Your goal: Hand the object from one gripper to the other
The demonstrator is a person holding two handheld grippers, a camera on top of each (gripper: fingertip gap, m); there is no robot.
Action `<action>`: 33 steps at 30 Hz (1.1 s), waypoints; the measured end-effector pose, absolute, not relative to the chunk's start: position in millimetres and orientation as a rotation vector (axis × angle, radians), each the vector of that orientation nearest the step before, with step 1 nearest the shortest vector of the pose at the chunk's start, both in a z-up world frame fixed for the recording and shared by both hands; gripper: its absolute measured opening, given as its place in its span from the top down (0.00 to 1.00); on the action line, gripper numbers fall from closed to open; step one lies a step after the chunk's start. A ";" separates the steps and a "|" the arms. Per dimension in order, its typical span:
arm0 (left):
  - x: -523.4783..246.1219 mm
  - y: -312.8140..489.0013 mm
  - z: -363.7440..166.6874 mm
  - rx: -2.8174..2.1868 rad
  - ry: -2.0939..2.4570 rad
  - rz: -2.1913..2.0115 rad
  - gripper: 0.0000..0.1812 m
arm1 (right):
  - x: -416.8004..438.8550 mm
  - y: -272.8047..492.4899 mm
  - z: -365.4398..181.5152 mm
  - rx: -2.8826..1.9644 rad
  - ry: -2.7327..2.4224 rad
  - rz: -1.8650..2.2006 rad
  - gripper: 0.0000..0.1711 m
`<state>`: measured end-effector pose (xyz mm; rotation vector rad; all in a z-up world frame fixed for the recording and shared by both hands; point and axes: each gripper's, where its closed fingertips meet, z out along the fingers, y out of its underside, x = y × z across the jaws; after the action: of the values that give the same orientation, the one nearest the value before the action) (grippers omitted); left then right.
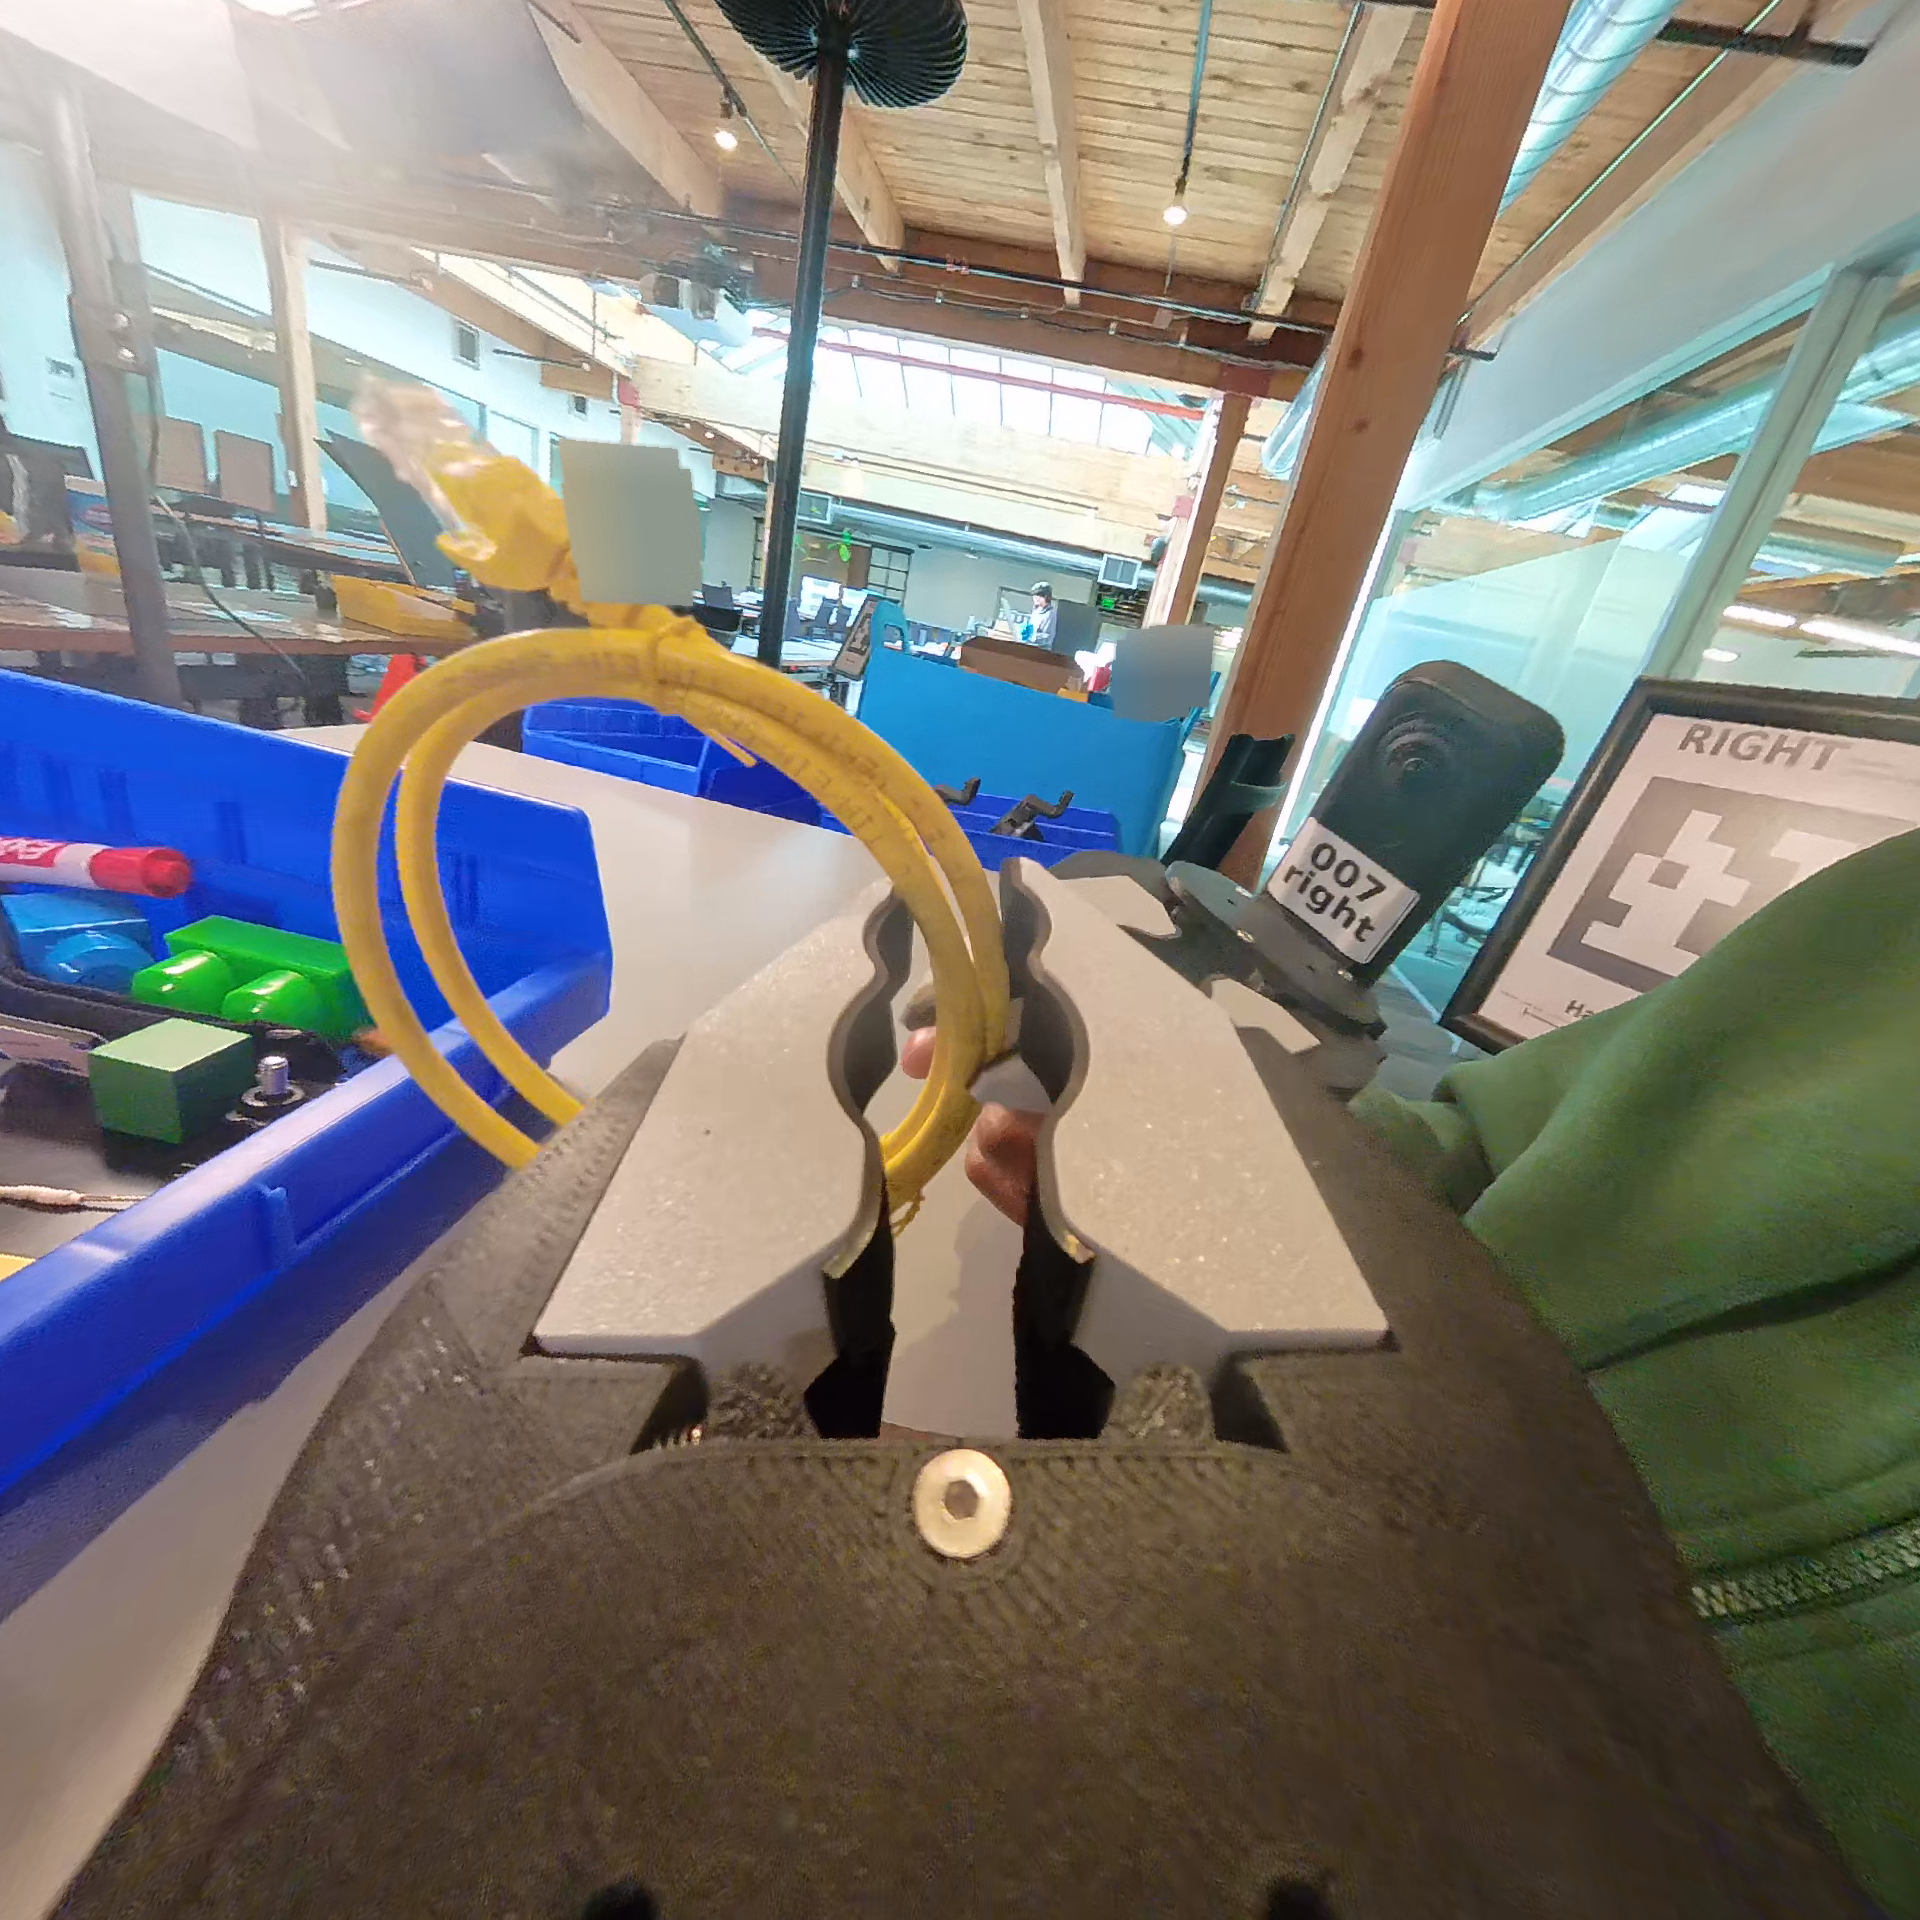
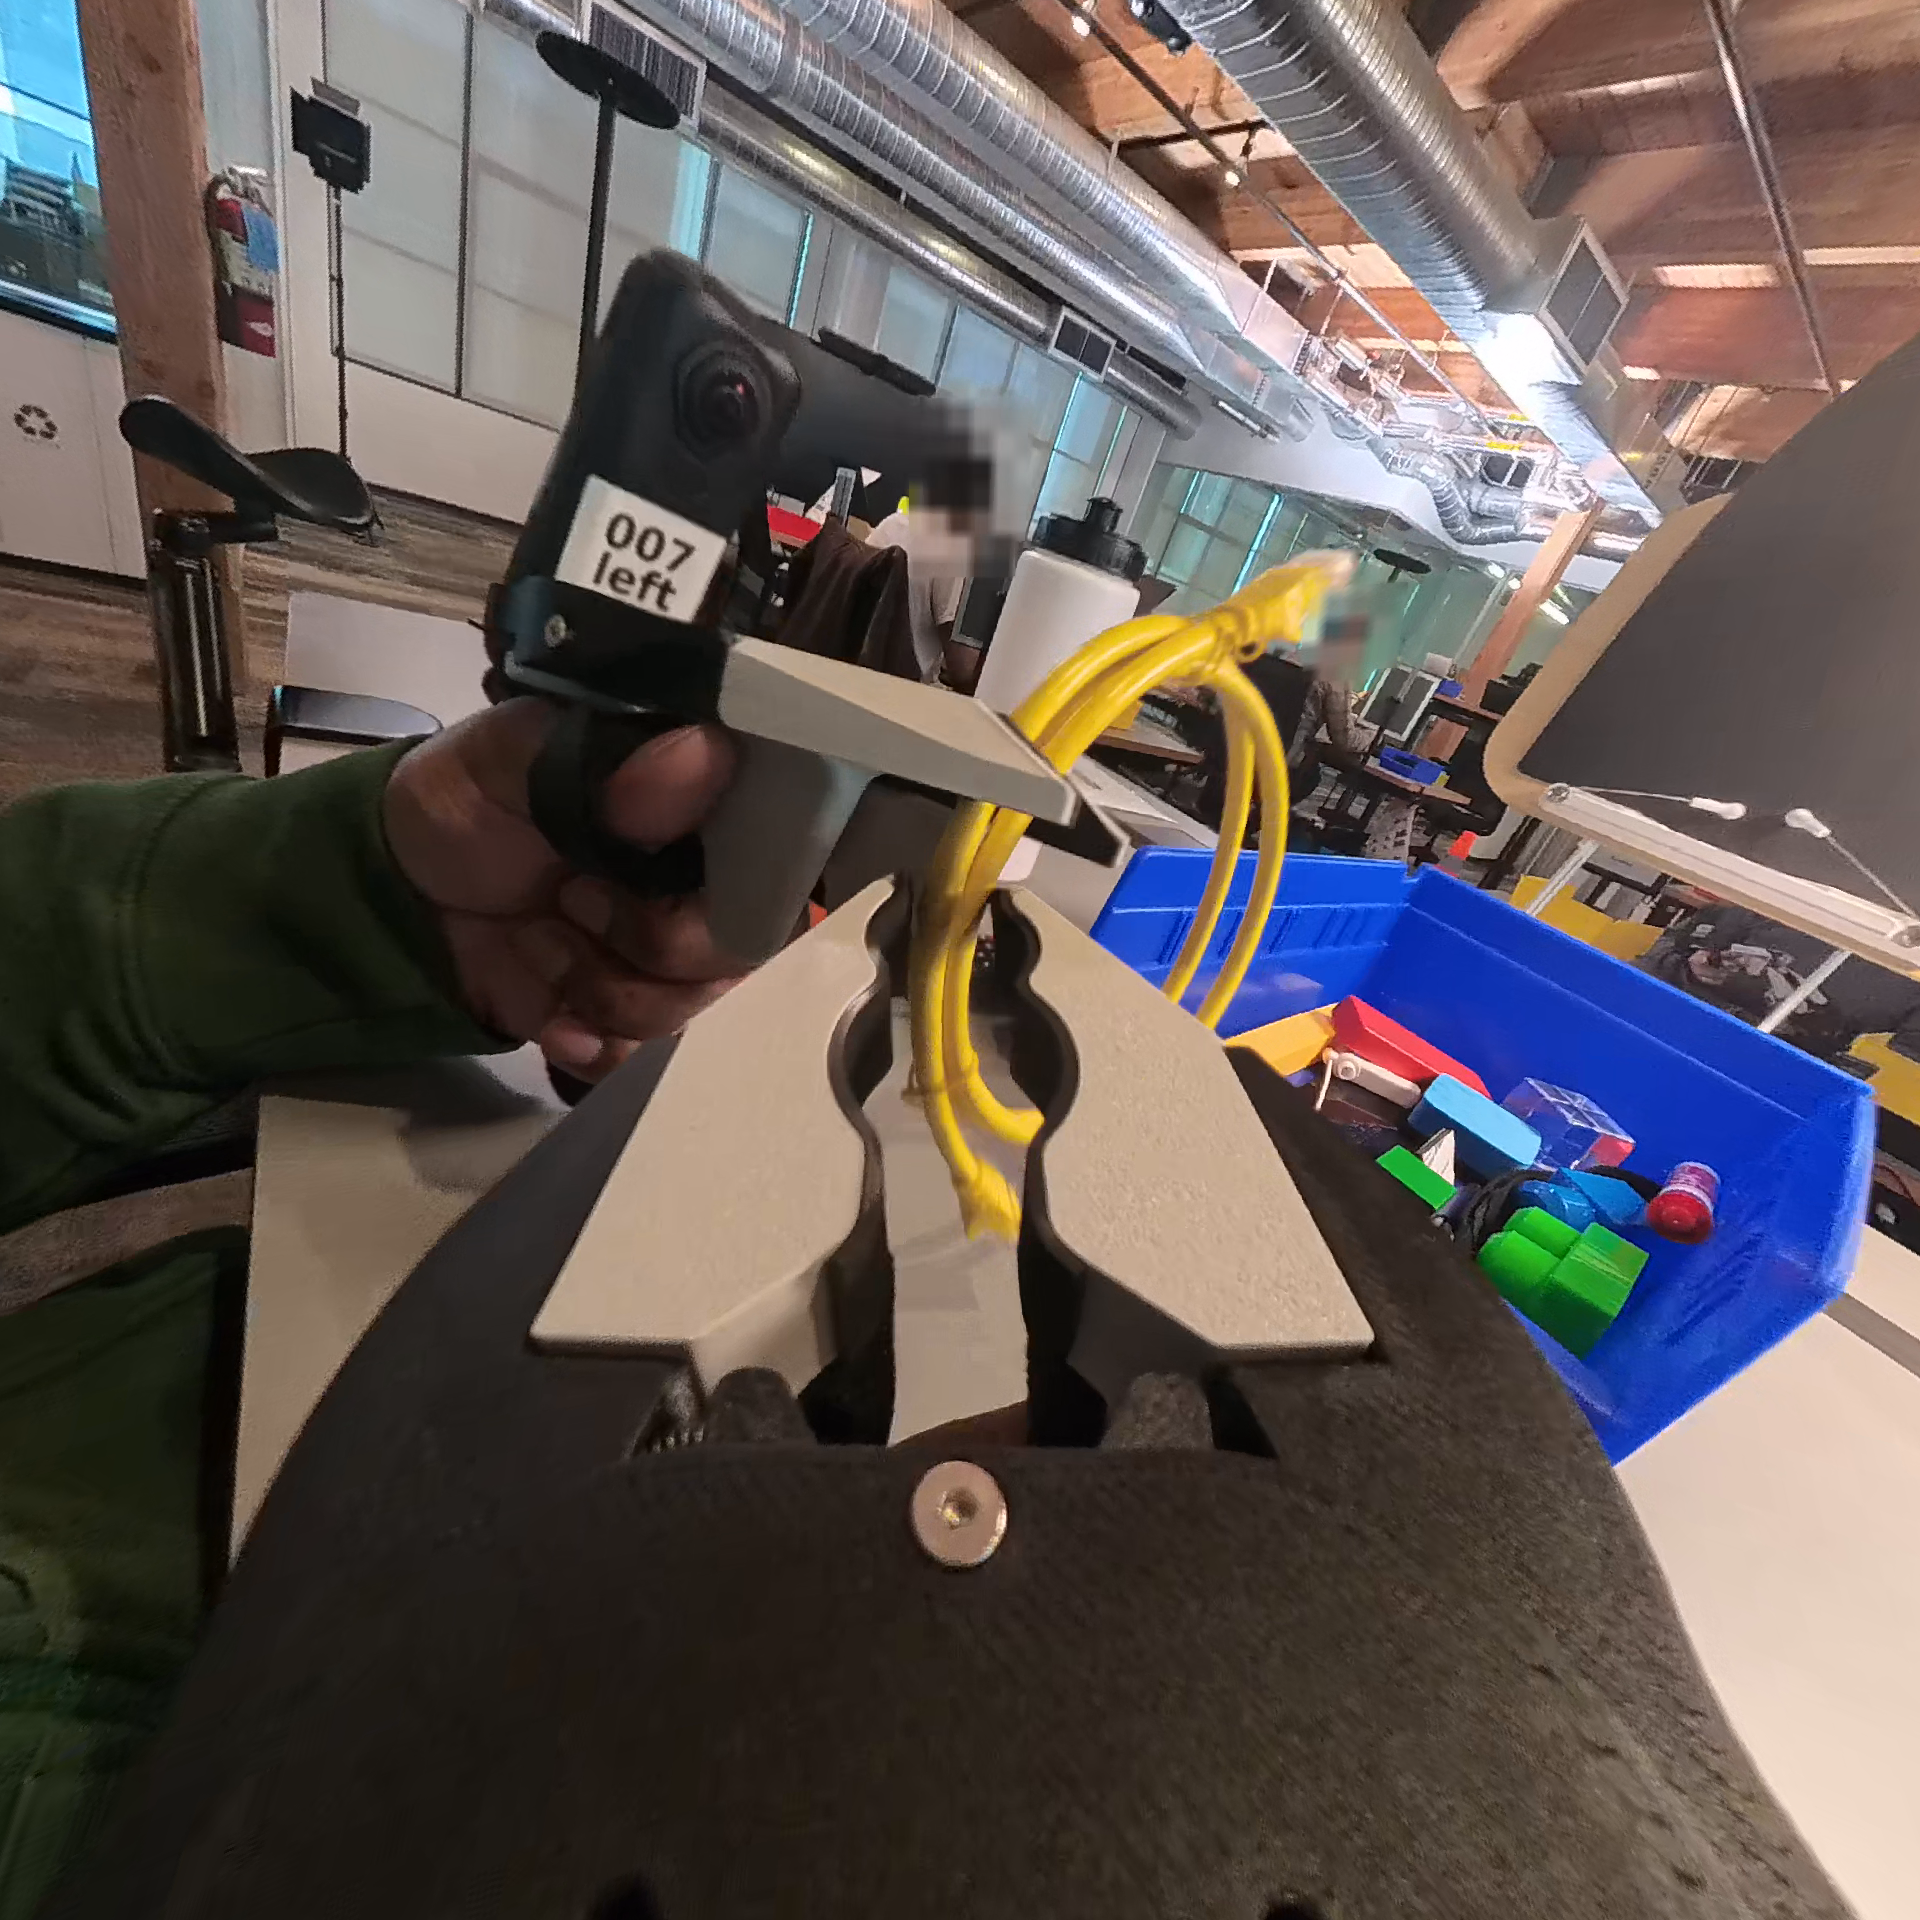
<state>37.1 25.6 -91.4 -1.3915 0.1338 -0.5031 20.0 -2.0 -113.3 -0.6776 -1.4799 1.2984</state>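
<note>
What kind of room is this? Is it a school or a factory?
Probably a big open workshop or lab office, not a school. Clues: the bare wooden ceiling beams and shiny metal air ducts overhead, long work tables far back, and a blue bin of small parts beside the yellow cable.

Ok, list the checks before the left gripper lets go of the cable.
1. Cable between the right gripper's fingers: ok.
2. Right gripper clamped on the cable: cannot tell.
3. Left gripper gripping the cable: ok.
4. Coil tied together, no loose loops: ok.
5. Grippers clear of each other: cannot tell.
</note>
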 end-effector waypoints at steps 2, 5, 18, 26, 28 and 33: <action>35.4 25.1 -89.9 -1.382 0.124 -0.506 0.91 | 18.6 -3.7 -117.3 -0.681 -1.504 1.288 0.88; 35.2 23.4 -87.4 -1.364 0.114 -0.539 0.91 | 17.1 -4.2 -121.0 -0.684 -1.522 1.267 0.86; 37.8 24.8 -90.5 -1.384 0.132 -0.520 0.91 | 22.2 -0.5 -107.8 -0.686 -1.453 1.346 0.92; 36.1 23.5 -88.4 -1.372 0.124 -0.531 0.92 | 18.8 -6.5 -118.5 -0.669 -1.518 1.287 0.87; 36.8 23.5 -88.8 -1.373 0.122 -0.543 0.91 | 19.7 -7.4 -117.4 -0.659 -1.515 1.291 0.91; 34.1 22.5 -86.5 -1.350 0.101 -0.546 0.89 | 21.7 -5.7 -110.0 -0.654 -1.479 1.314 0.92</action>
<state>34.1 22.5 -86.5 -1.3496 0.1007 -0.5464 21.7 -5.7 -110.0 -0.6542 -1.4792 1.3145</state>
